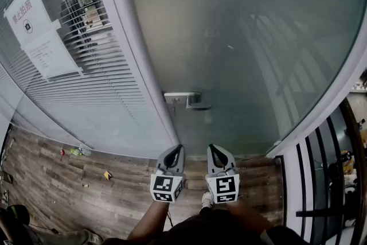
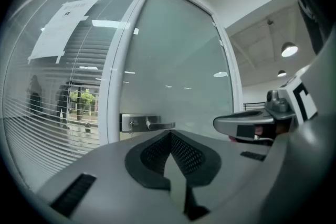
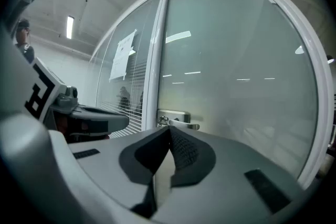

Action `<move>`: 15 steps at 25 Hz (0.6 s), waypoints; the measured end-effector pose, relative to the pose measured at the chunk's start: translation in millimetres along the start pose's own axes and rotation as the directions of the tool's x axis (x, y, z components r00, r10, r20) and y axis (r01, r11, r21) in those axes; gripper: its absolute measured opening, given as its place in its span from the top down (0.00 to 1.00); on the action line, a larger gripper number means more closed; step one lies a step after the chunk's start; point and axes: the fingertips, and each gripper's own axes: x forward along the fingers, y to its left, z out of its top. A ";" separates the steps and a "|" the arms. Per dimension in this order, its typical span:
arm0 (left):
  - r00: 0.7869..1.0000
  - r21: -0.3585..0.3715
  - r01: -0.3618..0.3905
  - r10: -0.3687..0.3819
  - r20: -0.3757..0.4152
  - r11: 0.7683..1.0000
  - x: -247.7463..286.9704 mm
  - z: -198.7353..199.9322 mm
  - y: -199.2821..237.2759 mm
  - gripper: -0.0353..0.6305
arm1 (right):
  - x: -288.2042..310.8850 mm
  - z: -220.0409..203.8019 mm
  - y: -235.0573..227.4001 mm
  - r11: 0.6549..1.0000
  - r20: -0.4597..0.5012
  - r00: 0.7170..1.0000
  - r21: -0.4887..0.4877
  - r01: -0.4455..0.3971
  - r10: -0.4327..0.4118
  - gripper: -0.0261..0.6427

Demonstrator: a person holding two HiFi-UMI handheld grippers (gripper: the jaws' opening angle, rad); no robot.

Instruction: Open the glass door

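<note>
Frosted pale-green glass door [image 1: 241, 37] stands shut in front of the person; its silver metal lever handle [image 1: 192, 101] sits at the door's left edge, just beside the white frame post [image 1: 137, 54], with the lever pointing right; grey left gripper [image 1: 178, 148] and grey right gripper [image 1: 211, 148] are held side by side, roughly level, well short of the handle; each has its jaws pressed together with nothing between them

Likely trouble from here: with the jaws closed, neither gripper can clasp the lever, so a push down with the tips alone may slide off the smooth metal; a reach that is off line could knock the glass or the post rather than the handle; if the door swings toward the person, it may meet the other gripper or the person's white shoe [image 1: 206, 199], which stands close to the sill

The floor is brown wood-look planking [image 1: 69, 181] with a few small scraps of litter [image 1: 77, 151]; left of the post, a glass partition with white slatted blinds [image 1: 86, 66] carries white paper notices [image 1: 34, 26]; a black railing [image 1: 321, 181] runs at the far right; ceiling strip lights show in the gripper views
</note>
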 end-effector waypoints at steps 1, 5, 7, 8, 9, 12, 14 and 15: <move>1.000 -0.005 -0.002 0.002 -0.002 1.000 7.1 1.4 2.4 0.94 | 5.8 1.0 -2.5 1.000 0.003 1.000 0.000 -0.013 0.013 0.94; 1.000 -0.017 -0.018 0.018 -0.004 1.000 33.9 8.8 13.9 0.94 | 31.3 7.5 -10.8 0.997 0.014 0.997 -0.031 -0.069 0.070 0.94; 0.999 -0.020 -0.040 0.040 -0.002 0.999 46.5 11.6 23.5 0.94 | 46.9 11.3 -14.6 0.994 0.009 0.996 -0.055 -0.091 0.092 0.94; 0.999 -0.020 -0.053 0.053 -0.001 0.998 52.2 12.2 29.1 0.94 | 54.8 13.0 -16.0 0.992 0.004 0.995 -0.065 -0.104 0.104 0.94; 0.998 -0.019 -0.064 0.064 0.000 0.998 57.5 12.9 34.3 0.94 | 62.5 14.4 -17.2 0.990 0.000 0.993 -0.075 -0.116 0.117 0.94; 0.997 -0.022 -0.083 0.083 -0.003 0.996 69.8 16.4 41.9 0.94 | 80.9 15.7 -21.1 0.985 -0.011 0.989 -0.095 -0.146 0.146 0.94; 0.995 -0.015 -0.098 0.098 0.002 0.995 74.9 15.8 46.9 0.94 | 90.1 15.1 -24.7 0.984 -0.017 0.988 -0.089 -0.153 0.153 0.94; 0.995 -0.009 -0.103 0.103 0.005 0.995 77.4 15.5 49.6 0.94 | 94.4 15.7 -26.4 0.984 -0.019 0.988 -0.088 -0.156 0.155 0.94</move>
